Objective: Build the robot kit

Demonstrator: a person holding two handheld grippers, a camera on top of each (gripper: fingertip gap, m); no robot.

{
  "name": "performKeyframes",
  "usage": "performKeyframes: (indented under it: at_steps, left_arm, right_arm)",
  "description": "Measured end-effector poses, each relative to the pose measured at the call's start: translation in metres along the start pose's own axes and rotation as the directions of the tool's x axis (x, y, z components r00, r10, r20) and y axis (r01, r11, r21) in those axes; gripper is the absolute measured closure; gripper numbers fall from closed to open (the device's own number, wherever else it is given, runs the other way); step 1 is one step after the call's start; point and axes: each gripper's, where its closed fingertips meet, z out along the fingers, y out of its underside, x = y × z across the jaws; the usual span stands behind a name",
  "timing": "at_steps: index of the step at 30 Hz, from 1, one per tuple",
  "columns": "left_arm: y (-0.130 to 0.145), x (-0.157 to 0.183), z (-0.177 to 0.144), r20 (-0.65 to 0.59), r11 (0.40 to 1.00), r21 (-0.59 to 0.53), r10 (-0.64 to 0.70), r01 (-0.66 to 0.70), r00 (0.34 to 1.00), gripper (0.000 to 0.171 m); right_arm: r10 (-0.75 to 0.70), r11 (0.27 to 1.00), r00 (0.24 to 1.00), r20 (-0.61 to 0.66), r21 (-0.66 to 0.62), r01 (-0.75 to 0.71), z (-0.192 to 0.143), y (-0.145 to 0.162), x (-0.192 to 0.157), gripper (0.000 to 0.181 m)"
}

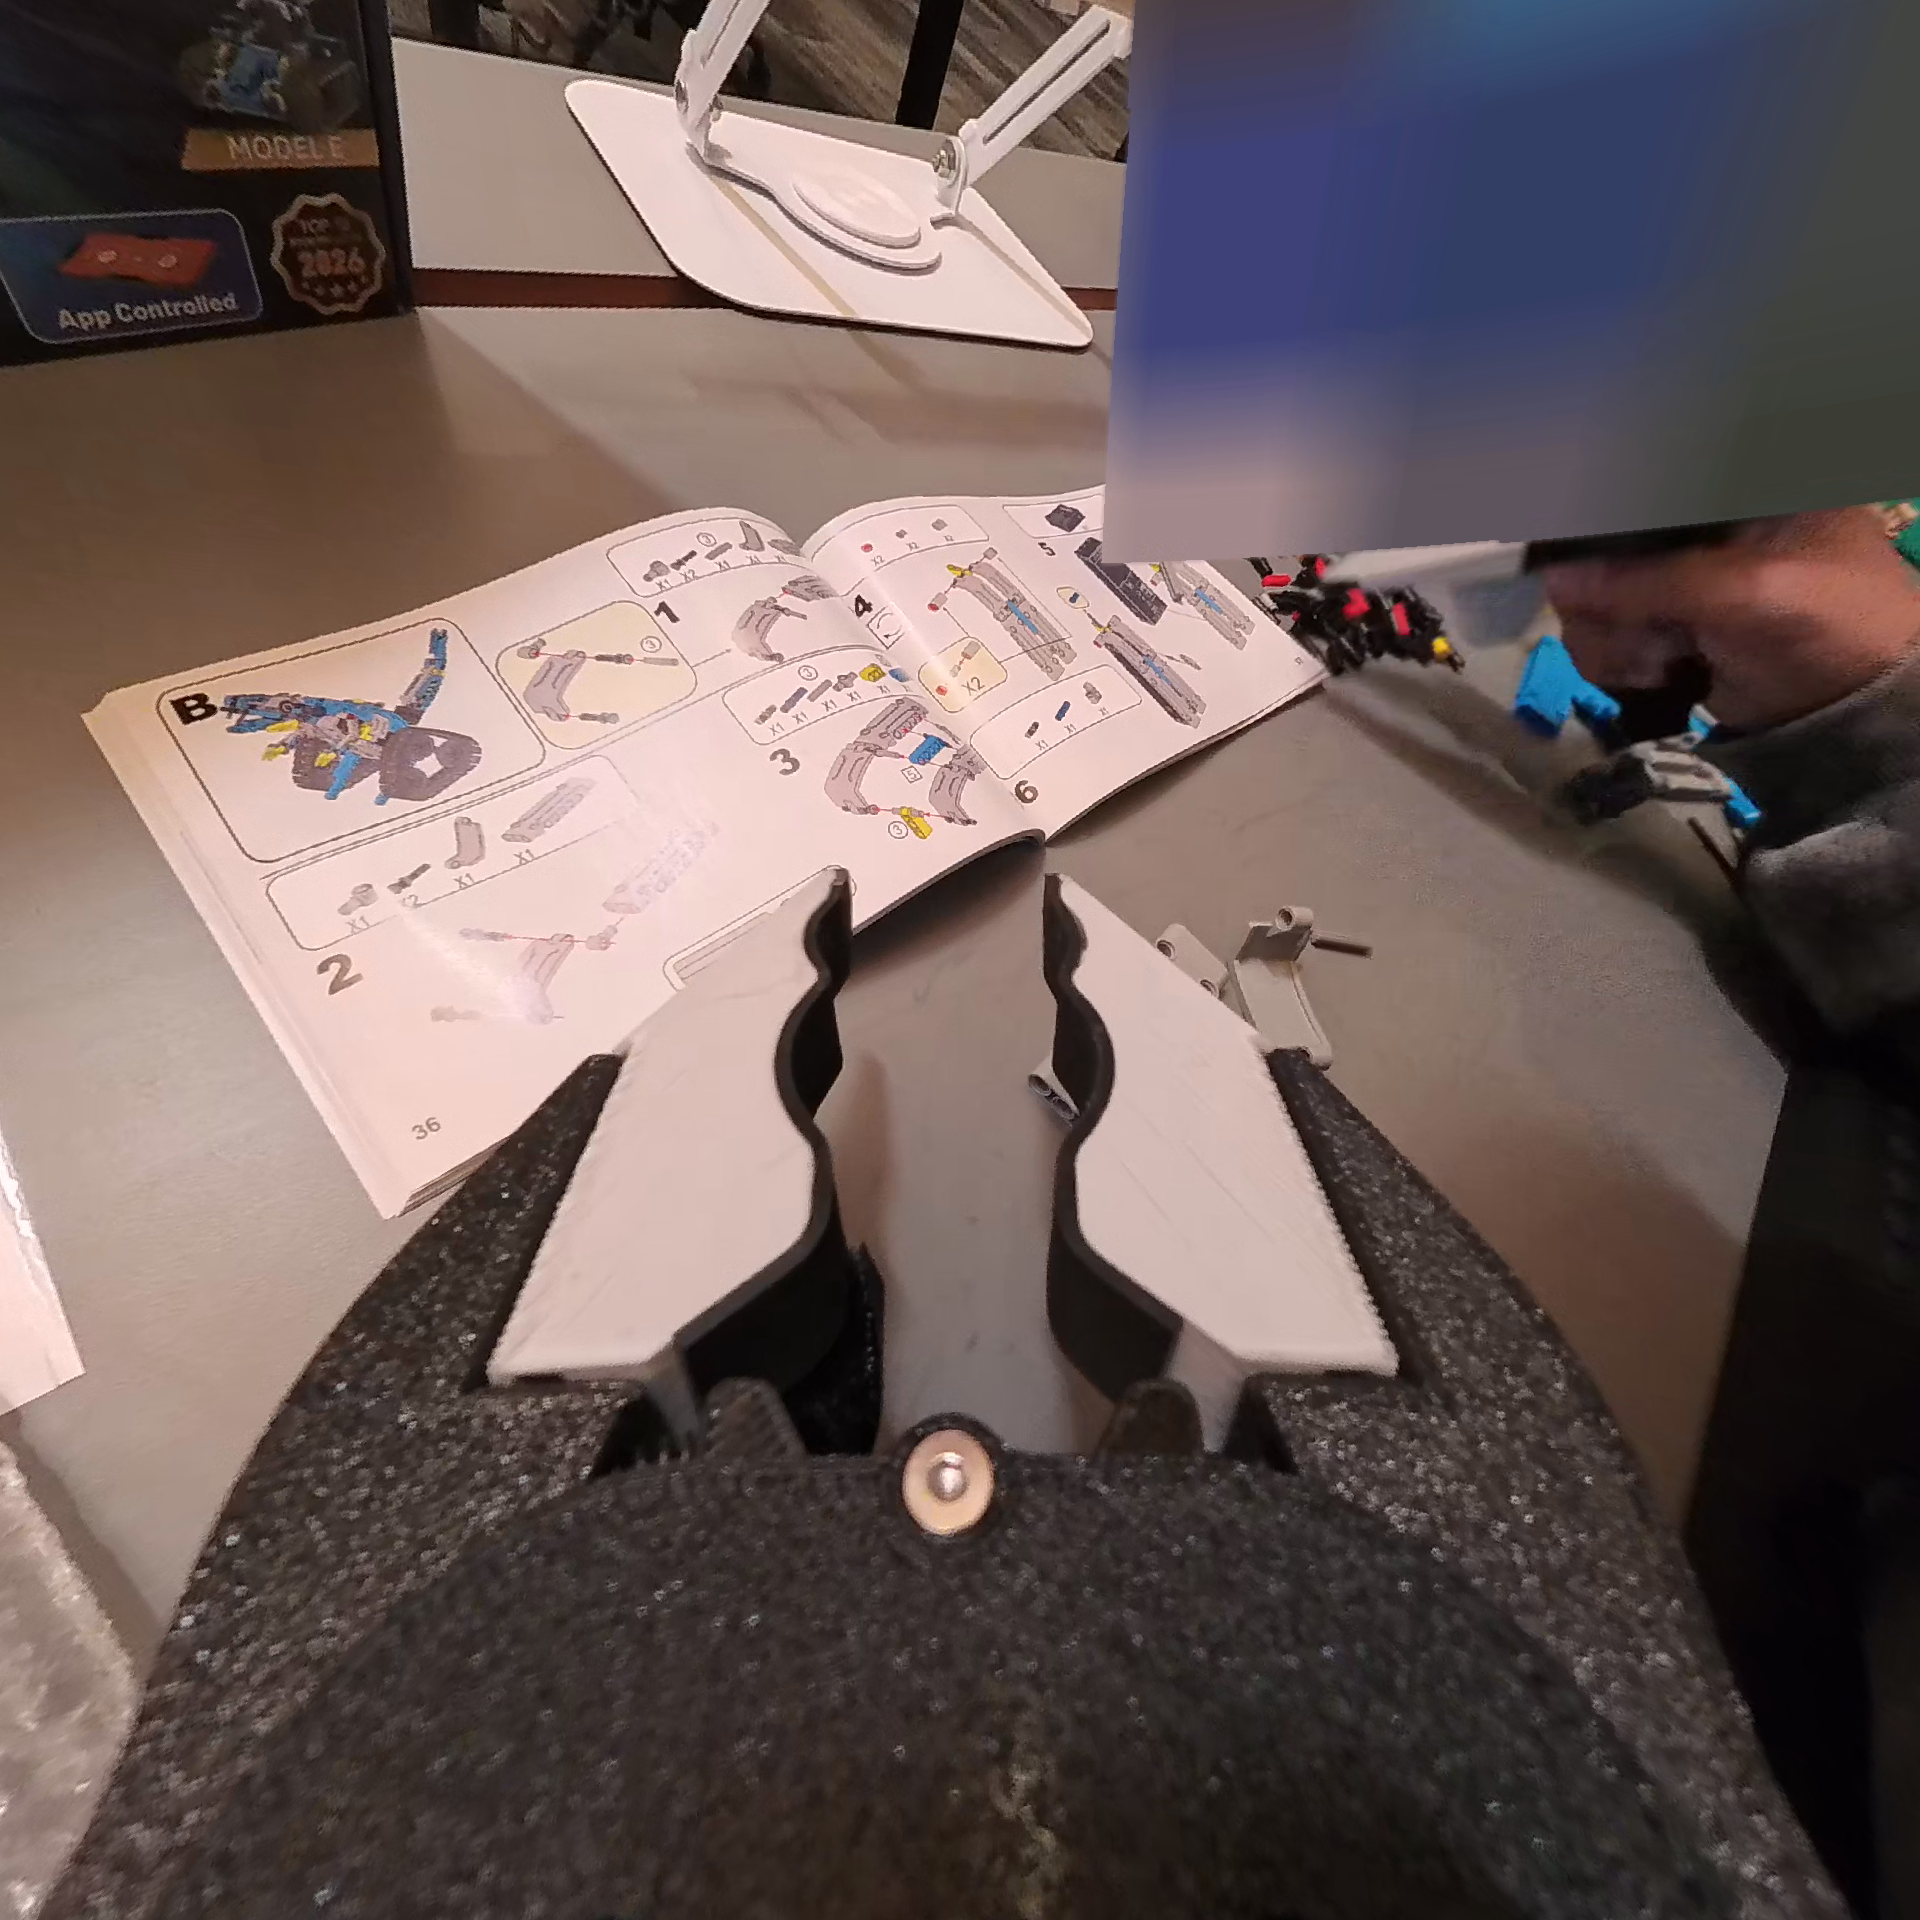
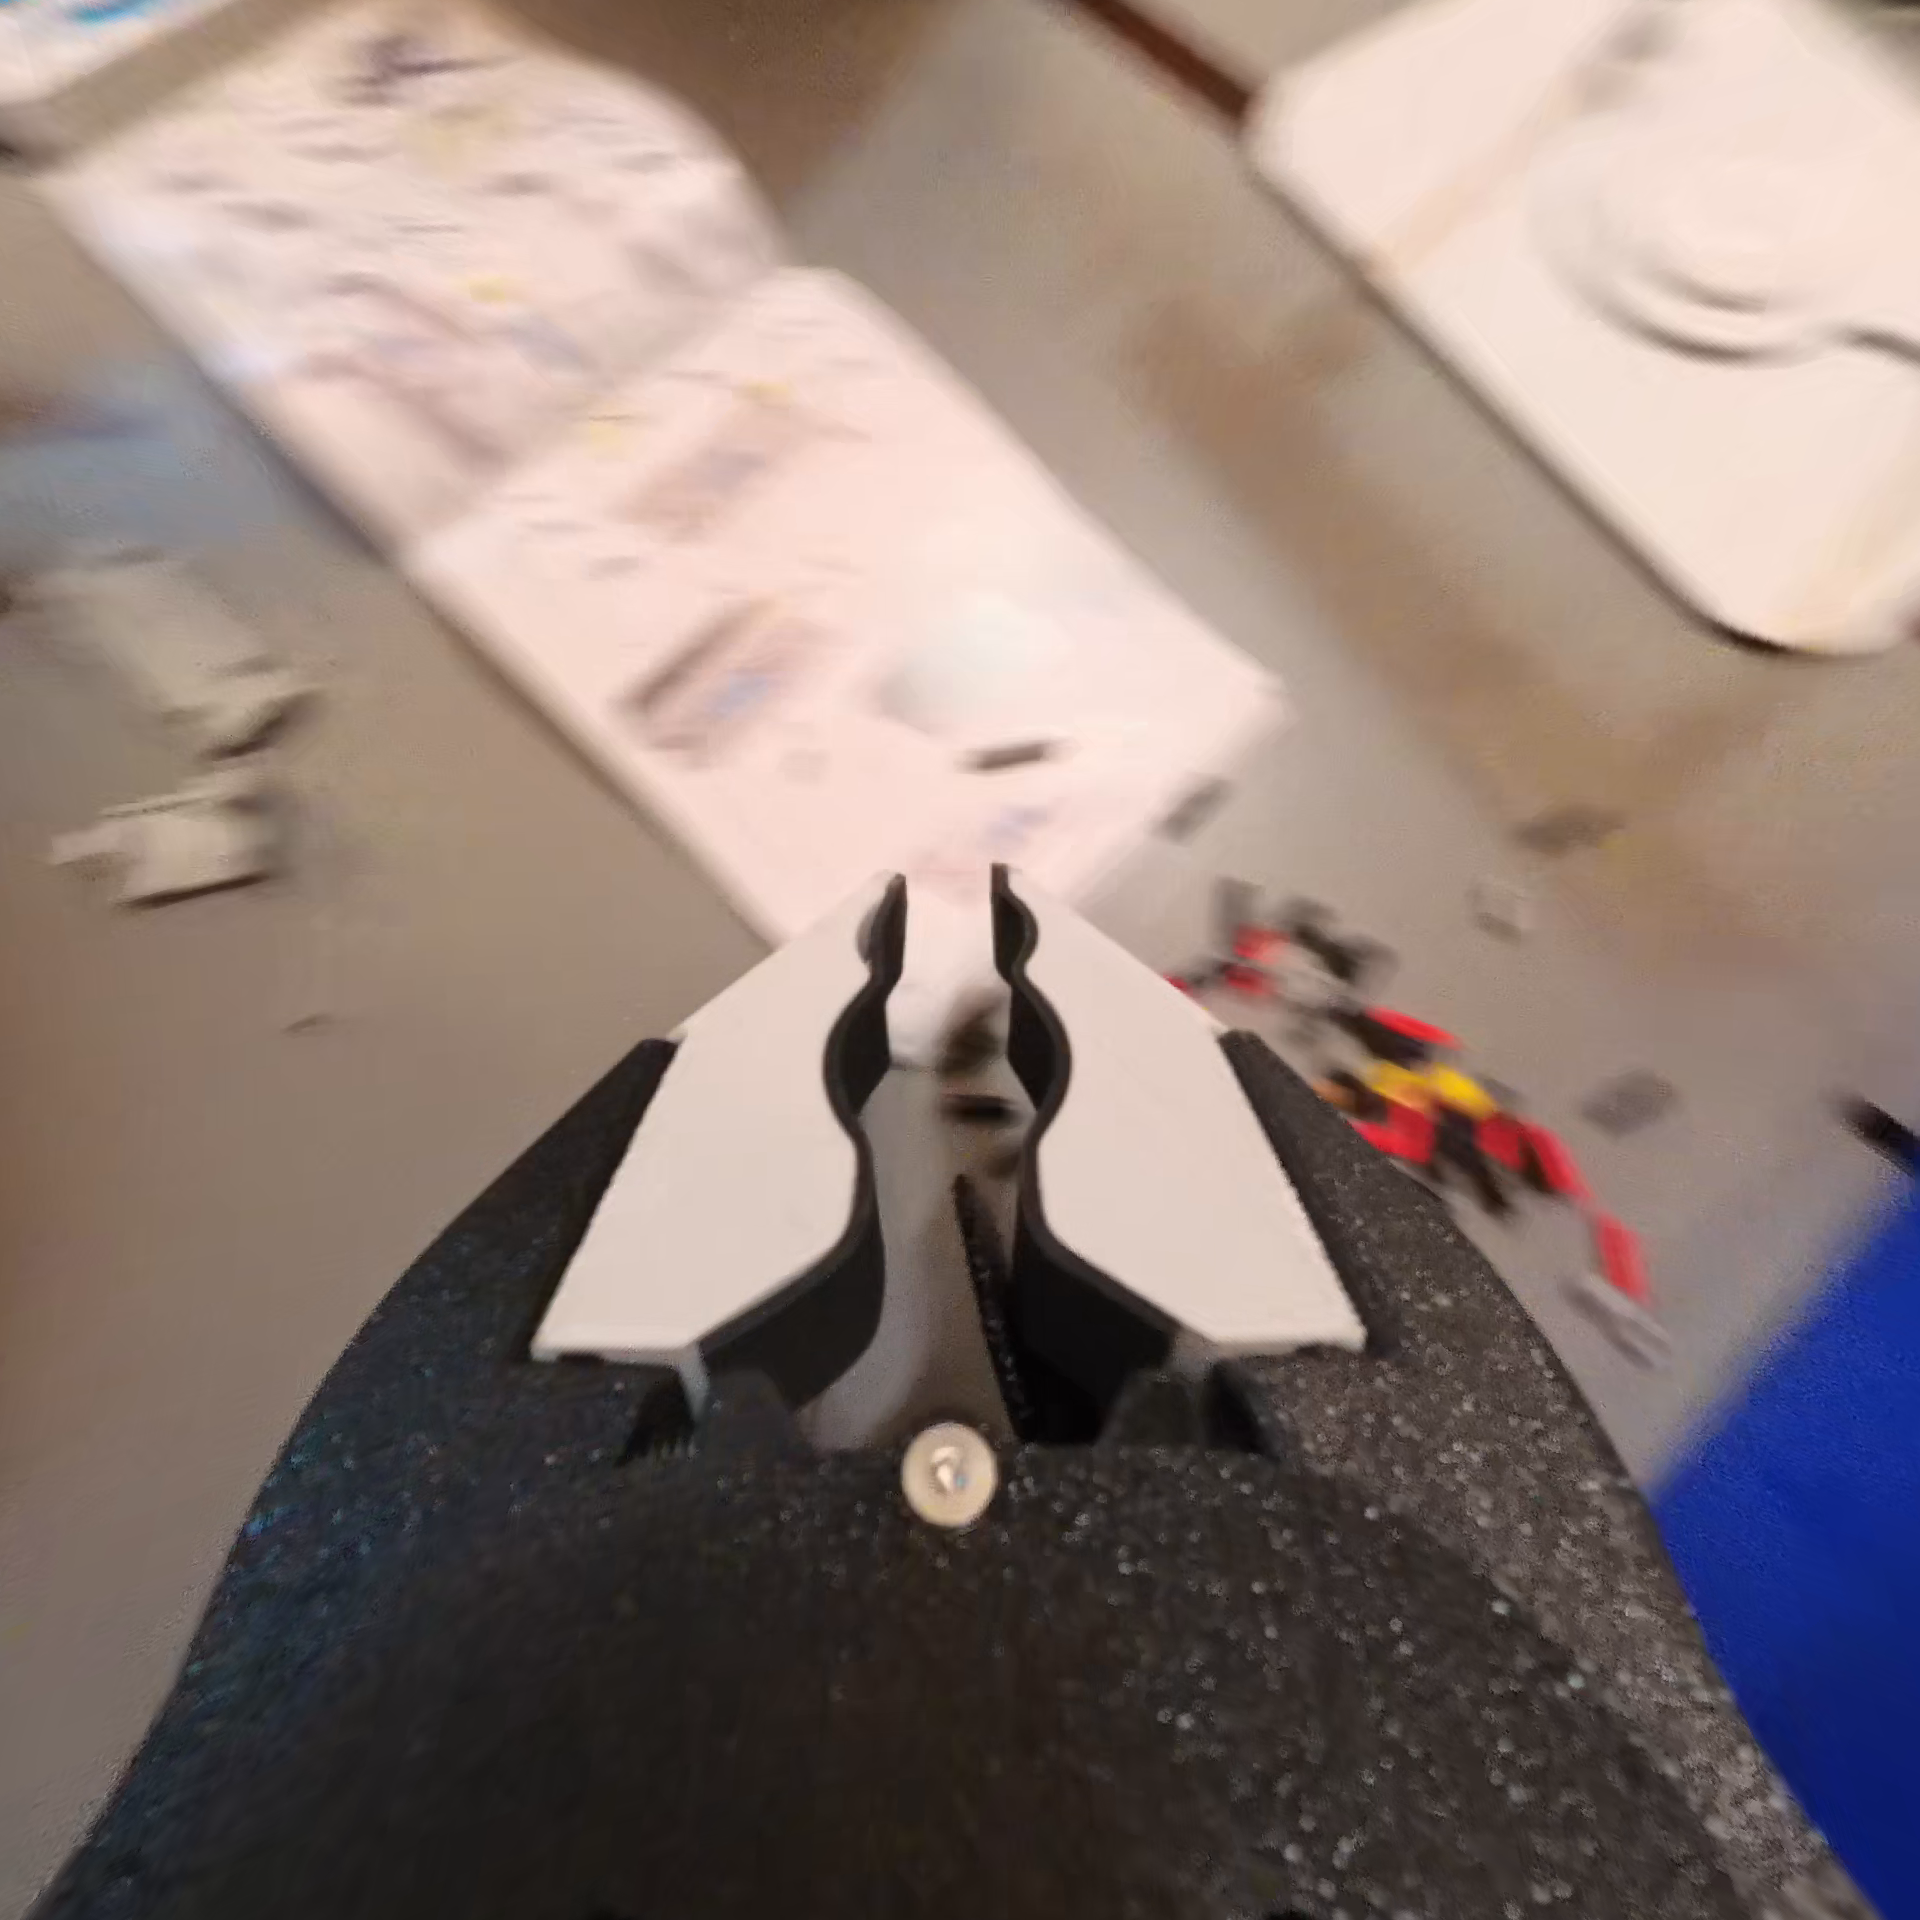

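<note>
My left gripper (image 1: 943,894) is open and empty, held low over the grey table (image 1: 1351,1143), with its tips at the near edge of an open instruction booklet (image 1: 675,779). Two grey curved building pieces (image 1: 1273,982) and a thin black pin (image 1: 1340,945) lie just right of its right finger. My right gripper (image 2: 945,883) has its jaws a narrow gap apart with nothing clearly between them. It hovers at the booklet's corner (image 2: 831,623). A pile of red, black and yellow small parts (image 2: 1434,1112) lies just to its right. The right wrist view is motion-blurred.
A dark product box (image 1: 197,177) and a white stand (image 1: 831,208) sit at the back. Black-red parts (image 1: 1351,623) and blue parts (image 1: 1553,691) lie right of the booklet, by a person's sleeve (image 1: 1849,883). A plastic bag (image 1: 42,1662) lies near left. Something blue (image 2: 1808,1403) is blurred. The grippers' ends are close to 25 cm from one another. From either gripper's tips it is about 15 cm to the thin black pin (image 1: 1340,945).
</note>
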Motion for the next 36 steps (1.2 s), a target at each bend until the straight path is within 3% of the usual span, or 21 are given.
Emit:
performKeyframes:
  at_steps: [2, 5, 8, 19, 25, 31, 36]
  left_arm:
    - [0.000, 0.001, 0.000, -0.002, 1.000, -0.003, 0.001, -0.001, 1.000, 0.136]
    - [0.000, 0.000, 0.000, -0.003, 1.000, -0.001, 0.000, 0.000, 1.000, 0.136]
    - [0.000, 0.001, 0.000, -0.006, 1.000, 0.001, -0.004, 0.004, 1.000, 0.136]
    - [0.000, 0.001, 0.000, -0.006, 1.000, 0.001, -0.005, 0.005, 1.000, 0.136]
    - [0.000, 0.001, -0.001, -0.009, 1.000, 0.004, -0.012, 0.012, 1.000, 0.136]
    - [0.000, 0.001, -0.001, -0.012, 1.000, 0.006, -0.013, 0.013, 1.000, 0.136]
    - [0.000, 0.001, -0.001, -0.012, 1.000, 0.004, -0.015, 0.015, 1.000, 0.136]
  right_arm:
    - [0.048, 0.998, 0.991, -0.122, -0.025, -0.051, -0.001, 0.014, 0.034, 0.170]
    - [0.063, 0.991, 0.985, -0.161, -0.104, -0.080, 0.006, 0.033, 0.045, 0.171]
    - [0.066, 0.991, 0.980, -0.186, -0.098, -0.086, 0.008, 0.032, 0.050, 0.173]
    - [0.065, 0.983, 0.985, -0.159, -0.158, -0.090, 0.003, 0.043, 0.045, 0.171]
    - [-0.017, 0.995, 0.987, -0.158, -0.098, 0.002, 0.002, 0.019, 0.037, 0.174]
    - [0.072, 0.993, 0.988, -0.136, -0.083, -0.084, 0.010, 0.026, 0.041, 0.174]
    - [0.043, 0.990, 0.987, -0.158, -0.124, -0.063, 0.007, 0.038, 0.045, 0.175]
